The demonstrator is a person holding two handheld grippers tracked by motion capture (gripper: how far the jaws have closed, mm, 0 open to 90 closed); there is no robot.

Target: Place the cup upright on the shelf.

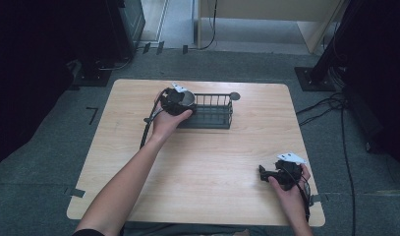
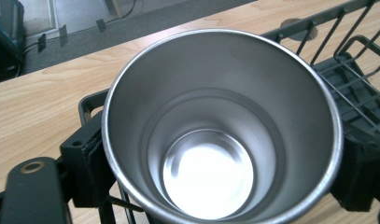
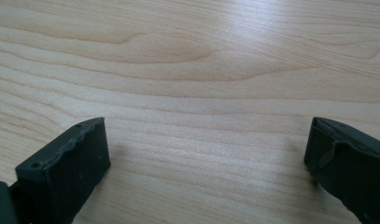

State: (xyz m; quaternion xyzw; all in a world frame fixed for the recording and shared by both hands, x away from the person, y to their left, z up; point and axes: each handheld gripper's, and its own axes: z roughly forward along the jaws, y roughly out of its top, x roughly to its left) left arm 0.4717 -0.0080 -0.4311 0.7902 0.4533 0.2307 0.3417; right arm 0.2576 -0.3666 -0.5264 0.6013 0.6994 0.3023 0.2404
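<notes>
1. Showing no readable text, label, brand, number or sign in the high view.
2. Bearing no lettering on the steel cup or the wire basket in the left gripper view.
3. Carrying no print on the table in the right gripper view.

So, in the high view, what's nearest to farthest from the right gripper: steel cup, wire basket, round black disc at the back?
1. Wire basket, mid-table, its near right corner closest.
2. Round black disc, behind the basket's right end.
3. Steel cup, at the basket's left end, held by the left gripper.
</notes>
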